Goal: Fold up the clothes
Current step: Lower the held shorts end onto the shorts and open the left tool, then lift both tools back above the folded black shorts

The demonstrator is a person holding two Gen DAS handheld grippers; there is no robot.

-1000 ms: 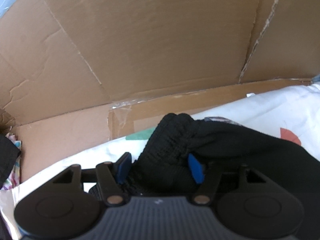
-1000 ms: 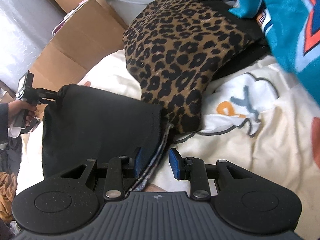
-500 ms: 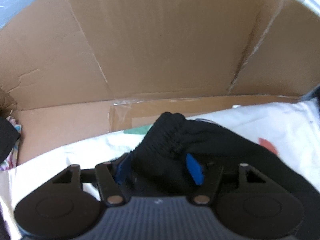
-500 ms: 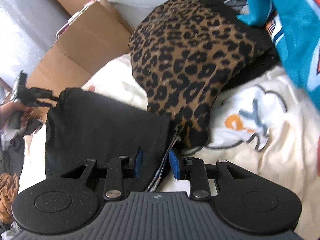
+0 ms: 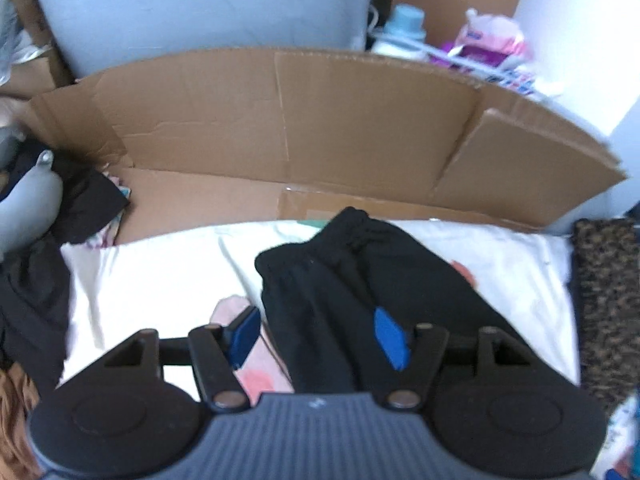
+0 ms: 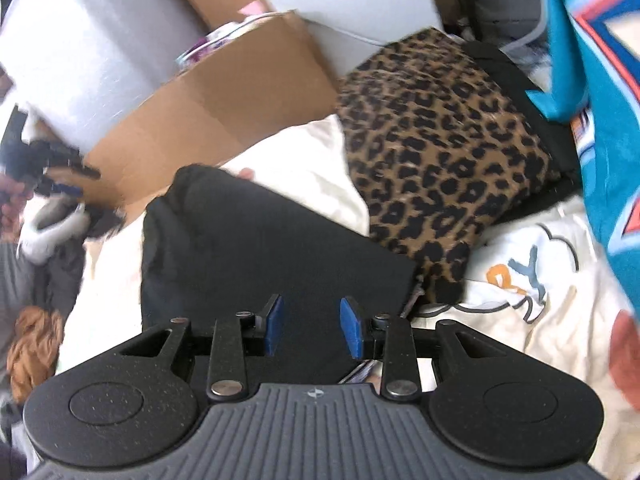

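Note:
A black garment (image 5: 360,280) lies folded and flat on the white printed sheet (image 5: 160,280). My left gripper (image 5: 317,336) hangs open above its near end. Bare sheet shows beside the left pad, and the cloth runs past the right pad. In the right wrist view the same black garment (image 6: 272,248) spreads out as a flat rectangle. My right gripper (image 6: 313,329) is open over its near edge, with black fabric showing in the gap. The left gripper (image 6: 52,176) appears blurred at far left, apart from the garment's far corner.
A cardboard sheet (image 5: 320,120) stands along the far side of the bed. A leopard-print cloth (image 6: 440,160) lies right of the garment, with a teal jersey (image 6: 600,120) beyond. Dark clothes (image 5: 36,280) pile up at the left. A bottle (image 5: 404,32) stands behind the cardboard.
The black garment was held up between both grippers and now lies flat on the sheet. My left gripper has let go and pulled back and up; the right one sits over the near edge.

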